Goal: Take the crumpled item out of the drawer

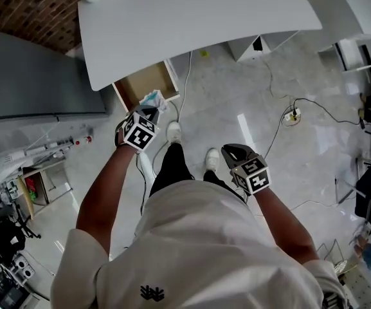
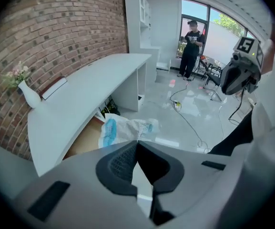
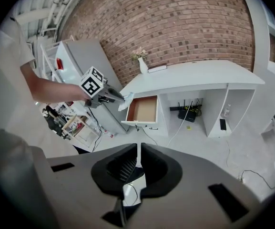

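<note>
Currently, the crumpled white-and-blue item (image 2: pixel 127 128) is being gripped at the jaw tips of the left gripper (image 1: pixel 148 113), whose jaws are being pressed shut on one edge of it. The item is being held in the air just over the front corner of the open drawer (image 1: pixel 143 82), with its loose bulk hanging beyond the jaws. The drawer's brown floor is being shown bare beneath the edge of the white desk (image 1: pixel 191 18). A white vase (image 2: pixel 30 97) with flowers is being carried on the desk's far end, against the brick wall (image 2: pixel 56 37). The right gripper (image 3: pixel 138 149) is being held low and well apart from the drawer, by the person's right side, its jaws together with nothing between them. Cables (image 1: pixel 314 108) are being trailed across the pale floor (image 1: pixel 236 95).
</note>
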Demonstrator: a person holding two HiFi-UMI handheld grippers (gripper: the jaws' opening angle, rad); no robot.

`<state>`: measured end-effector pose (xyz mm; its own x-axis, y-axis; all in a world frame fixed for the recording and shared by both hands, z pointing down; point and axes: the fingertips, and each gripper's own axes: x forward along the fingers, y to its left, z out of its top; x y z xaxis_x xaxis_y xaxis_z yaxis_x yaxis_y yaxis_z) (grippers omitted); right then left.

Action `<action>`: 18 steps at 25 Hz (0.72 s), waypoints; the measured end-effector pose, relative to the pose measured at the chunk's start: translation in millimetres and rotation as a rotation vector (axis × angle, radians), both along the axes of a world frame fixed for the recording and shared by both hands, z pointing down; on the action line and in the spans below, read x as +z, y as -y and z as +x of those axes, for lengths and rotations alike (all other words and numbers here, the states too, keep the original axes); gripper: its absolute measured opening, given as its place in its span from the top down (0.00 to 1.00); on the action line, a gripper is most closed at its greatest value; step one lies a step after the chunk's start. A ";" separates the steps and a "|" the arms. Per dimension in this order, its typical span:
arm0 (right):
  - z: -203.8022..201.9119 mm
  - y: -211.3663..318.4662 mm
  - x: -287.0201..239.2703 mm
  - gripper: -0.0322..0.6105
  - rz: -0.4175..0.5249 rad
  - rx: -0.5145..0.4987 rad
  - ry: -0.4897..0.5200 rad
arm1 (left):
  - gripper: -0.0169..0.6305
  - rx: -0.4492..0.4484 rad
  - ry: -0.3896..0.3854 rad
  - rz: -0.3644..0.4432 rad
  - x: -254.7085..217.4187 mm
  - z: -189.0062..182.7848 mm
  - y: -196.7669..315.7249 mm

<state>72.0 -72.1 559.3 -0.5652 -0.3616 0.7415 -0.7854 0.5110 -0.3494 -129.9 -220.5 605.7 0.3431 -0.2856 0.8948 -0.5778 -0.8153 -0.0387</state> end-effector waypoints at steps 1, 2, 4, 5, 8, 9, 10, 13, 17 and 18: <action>5.1 -5.8 -3.8 0.88 0.005 -0.009 -0.002 | 0.94 -0.007 -0.016 -0.004 -12.9 5.9 -12.9; 9.3 -11.7 -7.4 0.88 0.010 -0.016 -0.003 | 0.94 -0.012 -0.030 -0.008 -25.2 11.6 -26.3; 16.2 -22.4 -13.8 0.88 0.023 -0.032 0.002 | 0.94 -0.015 -0.052 -0.004 -47.4 22.9 -52.5; 19.6 -27.5 -16.2 0.88 0.029 -0.038 0.004 | 0.94 -0.015 -0.062 0.000 -57.0 29.0 -65.6; 26.8 -45.2 -23.5 0.88 0.041 -0.072 0.005 | 0.94 -0.016 -0.100 -0.001 -81.8 48.2 -106.5; 28.1 -50.7 -27.3 0.88 0.048 -0.088 0.007 | 0.94 -0.016 -0.111 -0.003 -89.1 54.8 -120.2; 29.5 -55.6 -32.1 0.88 0.056 -0.098 0.014 | 0.94 -0.016 -0.120 -0.004 -95.8 61.8 -133.5; 34.1 -73.1 -45.4 0.88 0.065 -0.099 0.033 | 0.94 -0.003 -0.139 -0.014 -111.7 80.5 -173.1; 32.5 -94.2 -56.4 0.89 0.072 -0.131 0.035 | 0.94 0.028 -0.137 -0.029 -129.4 91.6 -210.2; 32.8 -98.5 -59.8 0.89 0.075 -0.139 0.037 | 0.94 0.038 -0.135 -0.033 -132.2 95.1 -217.9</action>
<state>104.8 26.4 499.5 -0.6401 -0.3314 0.6931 -0.6926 0.6393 -0.3340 -34.8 -2.6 473.5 0.4711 -0.2410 0.8485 -0.5447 -0.8361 0.0650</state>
